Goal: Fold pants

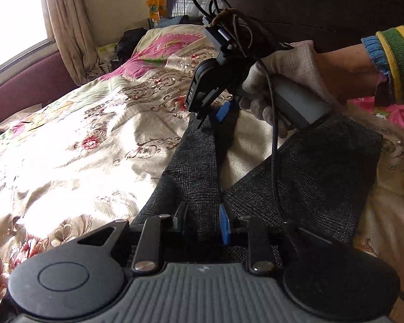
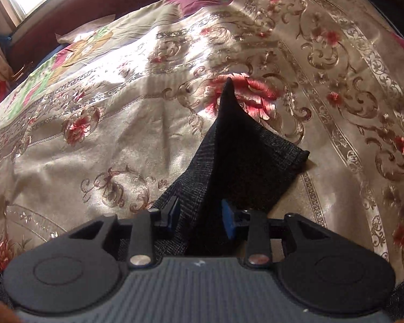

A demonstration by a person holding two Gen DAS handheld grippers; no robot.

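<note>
Dark grey checked pants (image 1: 304, 172) lie on the floral bedspread (image 1: 80, 140), legs spread in a V. My left gripper (image 1: 203, 220) is shut on the pants near the crotch, cloth bunched between its blue pads. My right gripper (image 1: 211, 113), held by a gloved hand, is shut on the far end of the left leg (image 1: 196, 156) and lifts it. In the right wrist view, my right gripper (image 2: 200, 215) pinches that leg's hem (image 2: 229, 145), which stands up in a dark peak above the bedspread (image 2: 121, 134).
A dark headboard (image 1: 309, 0) stands behind the bed. A window (image 1: 13, 13) and curtain (image 1: 70, 27) are at the left. Dark clothes and a basket (image 1: 113, 53) sit by the pillow end. A cable (image 1: 274, 145) hangs from the right gripper over the pants.
</note>
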